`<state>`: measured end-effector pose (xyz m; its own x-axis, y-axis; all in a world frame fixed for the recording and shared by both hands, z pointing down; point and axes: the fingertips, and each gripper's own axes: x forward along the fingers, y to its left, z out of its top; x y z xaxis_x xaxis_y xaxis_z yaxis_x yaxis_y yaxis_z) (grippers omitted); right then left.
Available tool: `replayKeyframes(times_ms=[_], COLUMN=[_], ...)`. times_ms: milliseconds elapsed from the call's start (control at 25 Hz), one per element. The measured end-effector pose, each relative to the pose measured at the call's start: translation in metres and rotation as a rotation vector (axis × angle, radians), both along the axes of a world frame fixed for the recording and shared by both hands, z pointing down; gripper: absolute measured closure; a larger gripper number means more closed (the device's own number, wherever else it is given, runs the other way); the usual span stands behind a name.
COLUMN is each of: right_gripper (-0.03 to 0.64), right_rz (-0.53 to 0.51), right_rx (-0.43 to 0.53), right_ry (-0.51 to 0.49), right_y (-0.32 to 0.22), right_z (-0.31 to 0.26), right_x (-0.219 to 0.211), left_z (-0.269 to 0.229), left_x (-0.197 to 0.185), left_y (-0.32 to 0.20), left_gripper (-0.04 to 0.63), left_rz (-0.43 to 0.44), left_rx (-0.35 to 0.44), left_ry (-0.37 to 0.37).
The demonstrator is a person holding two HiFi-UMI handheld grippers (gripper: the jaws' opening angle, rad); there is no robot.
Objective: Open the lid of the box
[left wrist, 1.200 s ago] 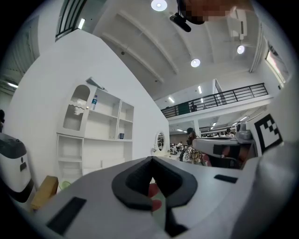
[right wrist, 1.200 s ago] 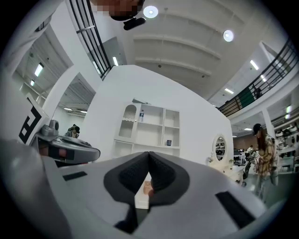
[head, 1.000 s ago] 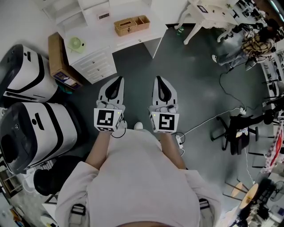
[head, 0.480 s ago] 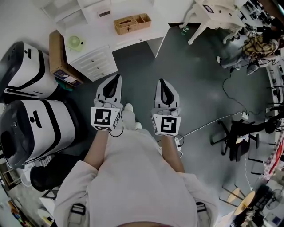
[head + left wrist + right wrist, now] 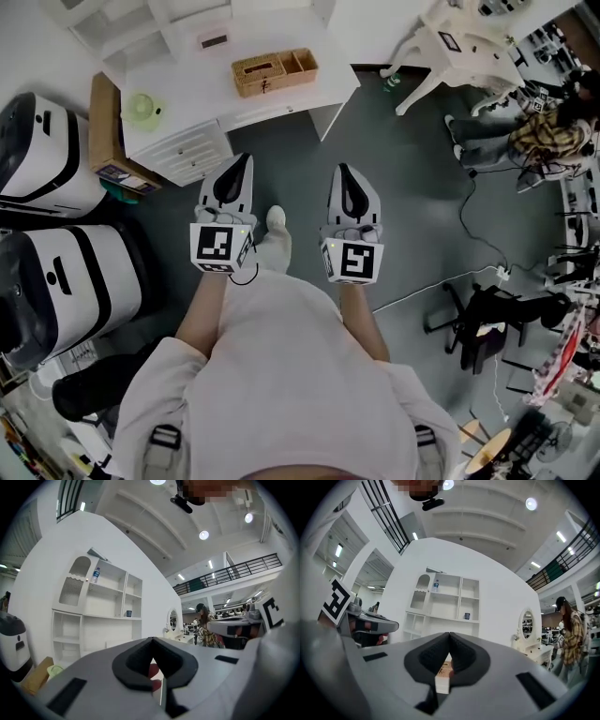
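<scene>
A woven tan box (image 5: 274,72) with a lidded part and an open compartment stands on the white desk (image 5: 328,70) at the top of the head view. Both grippers are held side by side above the grey floor, well short of the desk, pointing toward it. My left gripper (image 5: 246,161) is shut with nothing in it, and its jaws (image 5: 151,640) meet at the tip. My right gripper (image 5: 343,171) is also shut and empty, its jaws (image 5: 449,634) closed together. A sliver of tan shows through the gap behind the right jaws.
The desk has a drawer unit (image 5: 187,150), with a pale green object (image 5: 142,108) on top. A cardboard box (image 5: 103,131) and two white-and-black machines (image 5: 56,281) stand at left. A cable (image 5: 441,281) and a black chair (image 5: 478,323) are at right; white shelves (image 5: 445,602) rise behind the desk.
The person has stepped forward, one white shoe now showing between the grippers, and the desk with the box has come closer. Both grippers stay shut and keep their place ahead of the body.
</scene>
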<state>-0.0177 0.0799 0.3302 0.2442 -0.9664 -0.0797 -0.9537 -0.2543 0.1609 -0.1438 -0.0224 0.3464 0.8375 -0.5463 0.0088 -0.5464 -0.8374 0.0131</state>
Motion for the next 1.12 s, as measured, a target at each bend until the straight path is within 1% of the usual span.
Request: replayKeyframes(times_ms=[240,360,560,720,840,1000,1120], right_gripper=[0.624,0.623,0.624,0.624,0.623,0.624,0.623], right_rz=[-0.033,-0.054,-0.085,-0.129,-0.161,-0.25,-0.318], right_rx=[-0.001,0.003,-0.021,-0.012,-0.01,-0.004,0.003], right_ry=[-0.001,0.013,0.0,-0.001,-0.026,-0.035,-0.033], right_y=[-0.084,-0.12,-0.173,-0.203,-0.227,-0.264,-0.295], right_z=[-0.009,-0.011,-0.003,-0.004,-0.001,0.003,0.003], right_x=[0.066,0.088,0.118,0.14,0.164,0.195,0.222], left_z=[-0.011,-0.02,-0.016,-0.01,-0.003,0.006,0.011], left_x=[0.063,0.081,0.105,0.12,0.135,0.156,0.172], left_y=[-0.08,-0.111,-0.157,-0.183,-0.201,-0.223,-0.244], left_gripper=[0.601,0.601,0.601,0.601,0.601,0.601,0.601], left_rz=[-0.037,-0.048,-0.085,-0.138,-0.185,-0.271,-0.338], left_rx=[0.002,0.005,0.012,0.006,0.008,0.011,0.017], left_ry=[0.022,0.043,0.026,0.015,0.003,-0.01,-0.002])
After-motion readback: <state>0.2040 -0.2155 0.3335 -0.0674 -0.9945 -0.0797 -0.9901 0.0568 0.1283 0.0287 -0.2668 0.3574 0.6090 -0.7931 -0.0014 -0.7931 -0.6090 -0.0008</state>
